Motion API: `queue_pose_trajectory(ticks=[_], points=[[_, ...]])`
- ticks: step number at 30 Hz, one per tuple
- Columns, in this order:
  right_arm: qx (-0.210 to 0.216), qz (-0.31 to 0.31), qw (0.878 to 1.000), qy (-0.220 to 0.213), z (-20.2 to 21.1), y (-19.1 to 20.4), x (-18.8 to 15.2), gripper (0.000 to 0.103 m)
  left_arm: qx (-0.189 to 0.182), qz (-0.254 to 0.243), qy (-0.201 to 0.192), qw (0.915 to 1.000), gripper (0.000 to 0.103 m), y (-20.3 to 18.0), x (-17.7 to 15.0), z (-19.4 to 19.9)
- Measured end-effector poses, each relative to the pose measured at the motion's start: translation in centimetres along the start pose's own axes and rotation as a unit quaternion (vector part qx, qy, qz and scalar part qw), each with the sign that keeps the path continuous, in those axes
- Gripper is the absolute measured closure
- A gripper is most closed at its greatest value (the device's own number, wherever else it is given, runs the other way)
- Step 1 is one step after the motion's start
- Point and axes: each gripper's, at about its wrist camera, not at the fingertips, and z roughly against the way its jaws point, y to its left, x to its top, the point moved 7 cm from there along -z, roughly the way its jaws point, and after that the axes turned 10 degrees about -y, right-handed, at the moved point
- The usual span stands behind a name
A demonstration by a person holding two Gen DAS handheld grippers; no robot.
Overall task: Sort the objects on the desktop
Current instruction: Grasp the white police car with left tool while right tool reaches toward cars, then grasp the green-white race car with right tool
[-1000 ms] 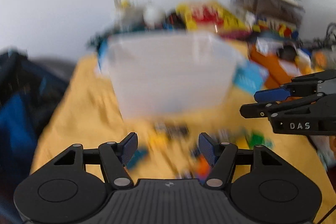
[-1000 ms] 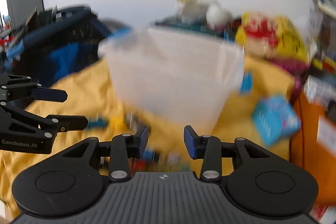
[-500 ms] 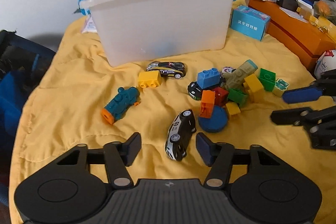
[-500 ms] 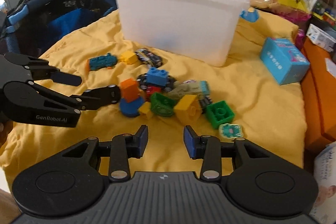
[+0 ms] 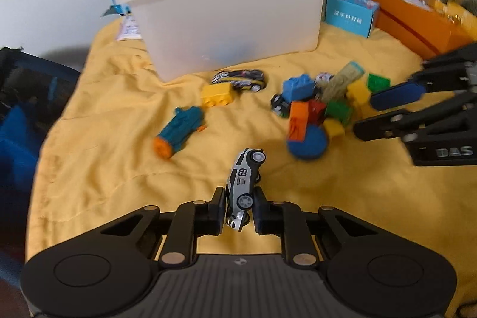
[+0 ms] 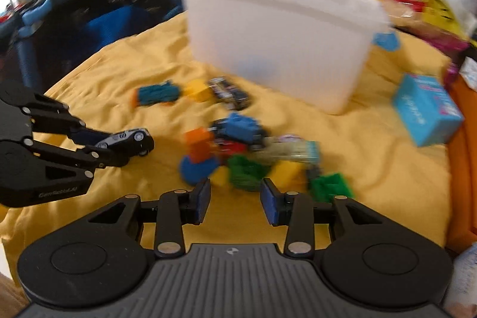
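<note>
A white toy car numbered 69 [image 5: 246, 172] stands tipped on its side on the yellow cloth [image 5: 104, 139]. My left gripper [image 5: 238, 198] has its jaws closing on the car's rear, pads against it; the right wrist view shows the same car [image 6: 128, 139] between the fingers. My right gripper [image 6: 235, 198] is open with nothing in it, low over a pile of coloured bricks [image 6: 238, 151]. It also shows at the right [image 5: 368, 115] beside that pile [image 5: 316, 112]. A translucent white bin [image 5: 226, 20] stands behind the toys.
A teal toy train [image 5: 180, 130], a yellow brick [image 5: 216, 94] and a black-and-yellow car [image 5: 241, 78] lie before the bin. A light blue box [image 5: 350, 12] and an orange box [image 5: 417, 20] sit right. A dark blue bag [image 6: 89, 14] stands left.
Both grippers have come down toward the cloth. The left jaws went from wide apart to closed around the white car, which now stands on its side.
</note>
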Motion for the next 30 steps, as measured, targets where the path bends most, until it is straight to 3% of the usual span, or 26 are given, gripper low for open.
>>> queue_pose_trajectory(ticks=[3, 7, 11, 17, 23, 30], points=[[0.017, 0.007, 1.0, 0.006, -0.6, 1.4, -0.1, 0.064, 0.008, 0.003, -0.001, 1.0, 0.082, 0.0, -0.6, 0.9], [0.023, 0.029, 0.999, 0.005, -1.1, 2.2, 0.4, 0.064, 0.008, -0.05, 0.004, 0.9987, 0.082, -2.1, -1.6, 0.9], [0.025, 0.038, 0.998, 0.033, -2.7, 2.0, 0.4, 0.065, -0.001, -0.062, 0.005, 0.9981, 0.08, -3.2, -1.9, 0.8], [-0.014, 0.021, 0.999, 0.027, -4.9, -0.8, 1.6, 0.066, -0.014, -0.044, -0.003, 0.9989, 0.077, -3.8, -2.0, 1.3], [-0.017, 0.115, 0.993, 0.011, -6.1, 0.7, 2.1, 0.063, -0.013, -0.047, -0.004, 0.9988, 0.077, -3.9, -2.0, 1.6], [-0.041, 0.171, 0.984, -0.002, -7.1, 0.6, 3.0, 0.059, -0.013, -0.046, -0.003, 0.9988, 0.076, -3.9, -2.0, 1.5]])
